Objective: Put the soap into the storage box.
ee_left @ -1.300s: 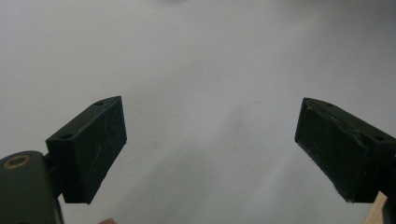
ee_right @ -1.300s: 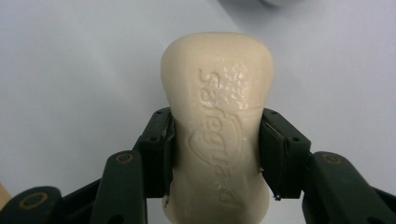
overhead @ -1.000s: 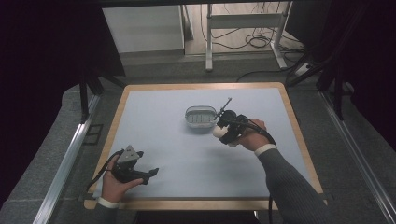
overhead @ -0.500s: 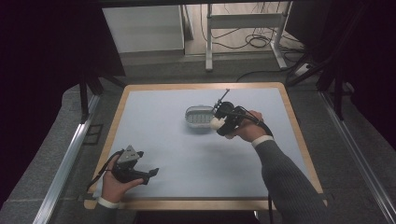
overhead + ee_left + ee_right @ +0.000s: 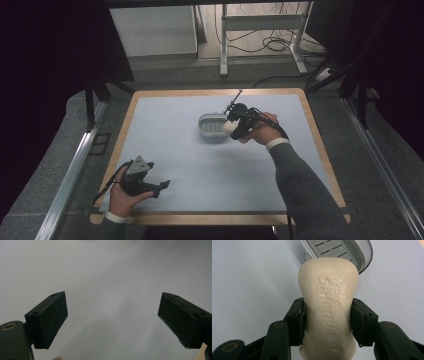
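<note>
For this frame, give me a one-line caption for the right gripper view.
Right gripper clamps a cream soap bar just short of the slotted soap dish.

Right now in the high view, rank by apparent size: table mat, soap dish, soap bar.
1. Table mat, largest by far.
2. Soap dish.
3. Soap bar, smallest, though the right gripper holding it partly hides it.
</note>
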A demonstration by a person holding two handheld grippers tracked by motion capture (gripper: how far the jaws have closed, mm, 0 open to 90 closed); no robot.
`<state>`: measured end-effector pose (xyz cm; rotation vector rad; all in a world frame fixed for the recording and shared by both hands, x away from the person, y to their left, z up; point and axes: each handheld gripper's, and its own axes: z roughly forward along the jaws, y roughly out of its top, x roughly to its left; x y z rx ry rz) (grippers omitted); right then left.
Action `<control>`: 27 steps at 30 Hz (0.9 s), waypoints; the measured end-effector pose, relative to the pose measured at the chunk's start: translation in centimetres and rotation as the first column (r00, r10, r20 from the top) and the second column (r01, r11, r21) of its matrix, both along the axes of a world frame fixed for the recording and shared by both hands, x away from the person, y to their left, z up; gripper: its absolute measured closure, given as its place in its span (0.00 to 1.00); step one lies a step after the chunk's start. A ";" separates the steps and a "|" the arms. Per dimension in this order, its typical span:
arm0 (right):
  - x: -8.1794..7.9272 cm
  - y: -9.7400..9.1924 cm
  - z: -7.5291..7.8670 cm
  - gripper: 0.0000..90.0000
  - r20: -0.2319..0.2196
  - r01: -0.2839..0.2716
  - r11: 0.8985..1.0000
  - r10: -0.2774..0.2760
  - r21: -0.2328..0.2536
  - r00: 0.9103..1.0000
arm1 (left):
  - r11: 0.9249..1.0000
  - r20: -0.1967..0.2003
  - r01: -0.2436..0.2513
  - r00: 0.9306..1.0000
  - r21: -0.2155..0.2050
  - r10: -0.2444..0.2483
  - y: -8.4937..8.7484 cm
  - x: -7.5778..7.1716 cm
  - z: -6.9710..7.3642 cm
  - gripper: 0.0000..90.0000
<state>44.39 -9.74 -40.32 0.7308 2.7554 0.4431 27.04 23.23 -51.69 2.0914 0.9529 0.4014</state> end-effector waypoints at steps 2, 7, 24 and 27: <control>0.3 0.1 0.0 0.55 0.004 0.004 1.000 -0.004 0.003 1.000 | 1.000 0.000 0.000 1.000 0.001 0.000 0.0 0.0 0.0 0.11; 1.0 0.4 -0.2 0.55 0.008 -0.011 1.000 0.011 0.000 1.000 | 1.000 0.000 0.000 1.000 0.002 0.000 0.0 0.0 0.0 0.11; 3.2 1.3 -0.7 0.55 0.004 -0.030 0.999 0.030 -0.019 1.000 | 1.000 -0.001 0.003 1.000 0.011 -0.003 -0.1 0.1 -0.1 0.11; 3.6 1.5 -0.7 0.55 0.012 -0.031 0.999 0.031 -0.020 0.999 | 1.000 -0.001 0.002 1.000 0.011 -0.002 -0.1 0.1 -0.1 0.11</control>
